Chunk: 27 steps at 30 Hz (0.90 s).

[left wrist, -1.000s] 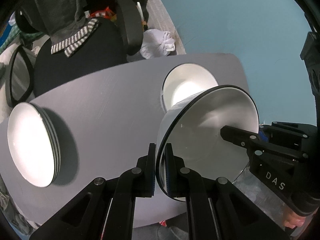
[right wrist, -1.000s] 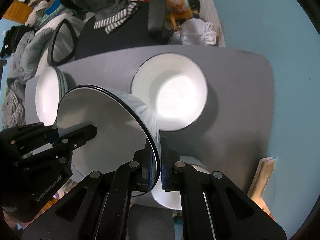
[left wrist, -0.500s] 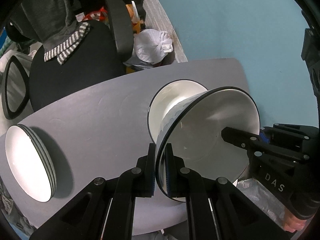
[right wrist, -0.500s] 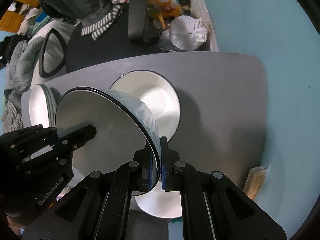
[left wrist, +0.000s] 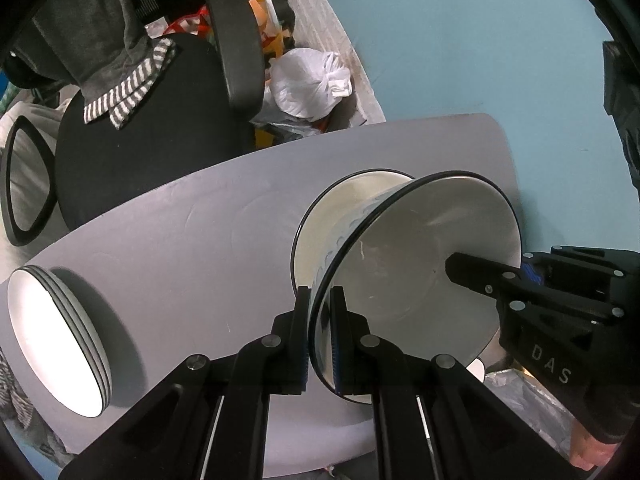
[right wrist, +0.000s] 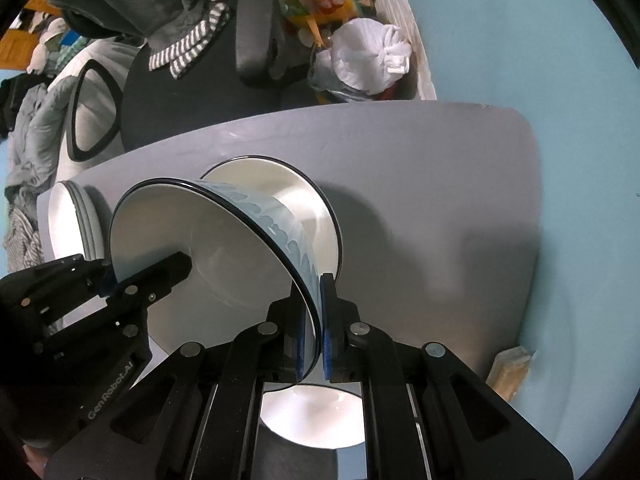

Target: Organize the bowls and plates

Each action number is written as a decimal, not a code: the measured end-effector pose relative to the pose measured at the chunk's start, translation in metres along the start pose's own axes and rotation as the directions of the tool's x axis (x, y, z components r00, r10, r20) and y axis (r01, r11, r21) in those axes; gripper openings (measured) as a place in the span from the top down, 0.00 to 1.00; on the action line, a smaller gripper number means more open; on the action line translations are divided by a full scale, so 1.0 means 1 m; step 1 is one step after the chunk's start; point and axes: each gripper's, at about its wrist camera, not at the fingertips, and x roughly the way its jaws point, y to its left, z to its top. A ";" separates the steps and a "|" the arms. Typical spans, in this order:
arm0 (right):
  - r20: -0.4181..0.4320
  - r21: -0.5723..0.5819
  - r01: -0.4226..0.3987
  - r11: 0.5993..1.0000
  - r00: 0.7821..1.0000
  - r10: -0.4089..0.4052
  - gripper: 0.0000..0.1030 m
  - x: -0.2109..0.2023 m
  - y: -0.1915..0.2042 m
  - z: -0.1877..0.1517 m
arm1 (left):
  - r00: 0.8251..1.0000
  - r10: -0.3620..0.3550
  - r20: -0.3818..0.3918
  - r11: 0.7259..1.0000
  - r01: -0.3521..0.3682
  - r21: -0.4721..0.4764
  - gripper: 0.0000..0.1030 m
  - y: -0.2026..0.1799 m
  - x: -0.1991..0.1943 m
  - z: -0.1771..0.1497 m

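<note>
Both the left tool [left wrist: 320, 336] and the right tool [right wrist: 311, 322] are clamped on opposite rims of one white bowl [left wrist: 416, 264], held tilted above a second bowl [right wrist: 316, 216] mid-worktop [right wrist: 440, 184], with a plate stack [left wrist: 56, 344] at the worktop's left edge.

Your held bowl [left wrist: 416, 264], white inside, blue-patterned outside, dark rim, tilted on edge above a second white bowl [right wrist: 304, 200] on the desk [right wrist: 440, 184], stack of white plates [left wrist: 56, 344] at your far left, third bowl [right wrist: 312, 416] nearest you.
</note>
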 end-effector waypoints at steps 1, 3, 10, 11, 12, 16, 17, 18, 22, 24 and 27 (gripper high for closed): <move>-0.002 0.000 0.000 1.000 1.000 0.000 0.94 0.001 -0.001 0.001 | 1.000 0.002 -0.001 1.000 -0.002 0.000 0.93 0.000 0.000 0.001; -0.003 0.003 0.002 1.000 1.000 -0.002 0.93 0.001 -0.002 0.002 | 1.000 0.006 -0.001 1.000 -0.006 -0.001 0.92 -0.001 0.002 0.002; -0.025 0.002 0.018 1.000 1.000 -0.018 0.93 0.004 -0.003 0.007 | 1.000 0.007 -0.018 1.000 -0.007 -0.001 0.92 0.000 0.005 0.003; -0.026 0.002 0.020 1.000 0.999 -0.020 0.93 0.005 -0.003 0.008 | 1.000 0.007 -0.019 1.000 -0.007 -0.001 0.92 0.000 0.006 0.003; -0.029 0.002 0.021 1.000 0.999 -0.021 0.93 0.005 -0.003 0.008 | 1.000 0.008 -0.020 1.000 -0.008 -0.001 0.92 0.000 0.007 0.004; -0.028 0.011 0.030 0.999 0.999 -0.030 0.91 0.005 -0.004 0.011 | 0.999 0.009 -0.038 1.000 -0.009 0.001 0.92 0.000 0.011 0.005; -0.028 0.012 0.034 0.999 0.999 -0.034 0.91 0.005 -0.005 0.012 | 0.999 0.016 -0.042 1.000 -0.015 0.007 0.92 -0.001 0.012 0.006; -0.030 0.014 0.041 0.999 0.999 -0.041 0.91 0.005 -0.006 0.012 | 0.999 0.021 -0.044 1.000 -0.020 0.013 0.92 -0.002 0.013 0.006; -0.030 0.009 0.046 0.999 0.999 -0.045 0.89 0.004 -0.007 0.014 | 0.999 0.022 -0.043 1.000 -0.022 0.012 0.92 0.000 0.010 0.009; -0.026 0.008 0.042 0.999 0.999 -0.042 0.89 0.002 -0.008 0.014 | 0.999 0.031 -0.043 0.999 -0.030 0.022 0.92 -0.001 0.010 0.010; -0.018 0.007 0.037 0.999 0.999 -0.037 0.89 -0.001 -0.007 0.014 | 0.998 0.050 -0.044 0.998 -0.048 0.047 0.92 -0.004 0.010 0.009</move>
